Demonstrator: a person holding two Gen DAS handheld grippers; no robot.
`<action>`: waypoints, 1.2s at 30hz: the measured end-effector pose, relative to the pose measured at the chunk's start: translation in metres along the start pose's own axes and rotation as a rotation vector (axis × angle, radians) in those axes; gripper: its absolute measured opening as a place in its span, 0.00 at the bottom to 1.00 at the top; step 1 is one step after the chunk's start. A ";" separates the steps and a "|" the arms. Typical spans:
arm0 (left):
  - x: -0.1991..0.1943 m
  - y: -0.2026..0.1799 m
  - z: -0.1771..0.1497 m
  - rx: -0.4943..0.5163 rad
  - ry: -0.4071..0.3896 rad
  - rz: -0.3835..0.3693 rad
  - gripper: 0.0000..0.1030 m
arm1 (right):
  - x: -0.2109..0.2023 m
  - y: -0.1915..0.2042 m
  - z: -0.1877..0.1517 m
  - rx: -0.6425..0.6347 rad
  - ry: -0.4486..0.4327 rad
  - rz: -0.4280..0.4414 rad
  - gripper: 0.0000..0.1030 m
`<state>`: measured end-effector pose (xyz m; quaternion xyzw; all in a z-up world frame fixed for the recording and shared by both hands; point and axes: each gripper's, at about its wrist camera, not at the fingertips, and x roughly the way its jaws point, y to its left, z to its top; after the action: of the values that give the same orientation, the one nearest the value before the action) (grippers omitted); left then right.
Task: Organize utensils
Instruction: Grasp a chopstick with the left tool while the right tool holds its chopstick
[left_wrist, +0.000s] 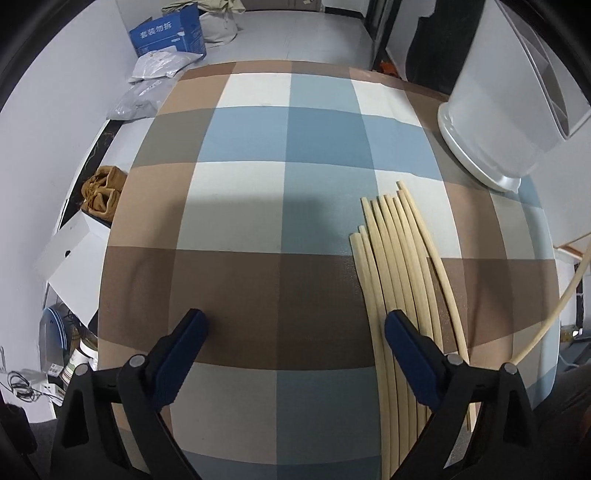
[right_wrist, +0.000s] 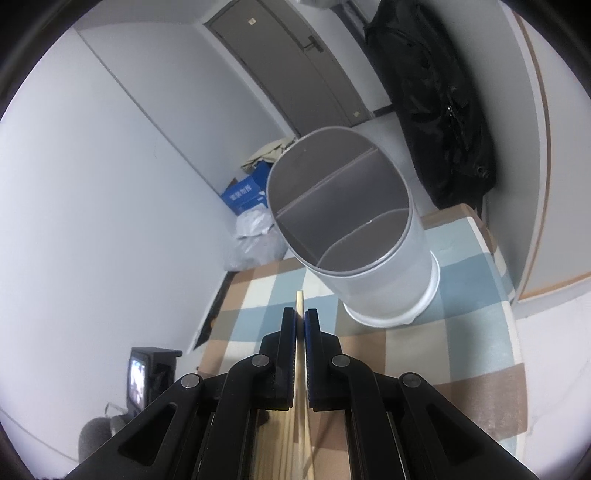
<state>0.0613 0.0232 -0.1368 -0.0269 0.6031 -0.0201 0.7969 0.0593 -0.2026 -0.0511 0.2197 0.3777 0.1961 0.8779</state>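
Checked table (left_wrist: 258, 206) lies bare left of our chopsticks (left_wrist: 399, 258); holder (right_wrist: 354, 236) near far edge. Left gripper (left_wrist: 295, 325) jaws released, right gripper (right_wrist: 300, 325) clenched on one chopstick (right_wrist: 300, 301).

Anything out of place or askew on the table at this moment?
Nothing stands out. The chopsticks lie in a tidy bundle on the tablecloth, the holder stands upright with its compartments empty, and the right hand-held gripper holds one chopstick straight.
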 end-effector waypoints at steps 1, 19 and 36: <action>-0.001 0.001 0.000 -0.002 -0.001 0.002 0.89 | -0.002 0.000 0.000 0.001 -0.005 0.001 0.04; 0.012 -0.011 0.024 0.018 0.013 0.046 0.50 | -0.010 -0.002 -0.001 -0.022 -0.019 -0.008 0.04; -0.031 -0.005 0.030 -0.060 -0.148 -0.081 0.02 | -0.015 0.016 -0.007 -0.141 -0.030 -0.042 0.04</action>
<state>0.0819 0.0206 -0.0986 -0.0764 0.5412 -0.0321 0.8368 0.0416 -0.1955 -0.0388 0.1523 0.3542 0.2005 0.9006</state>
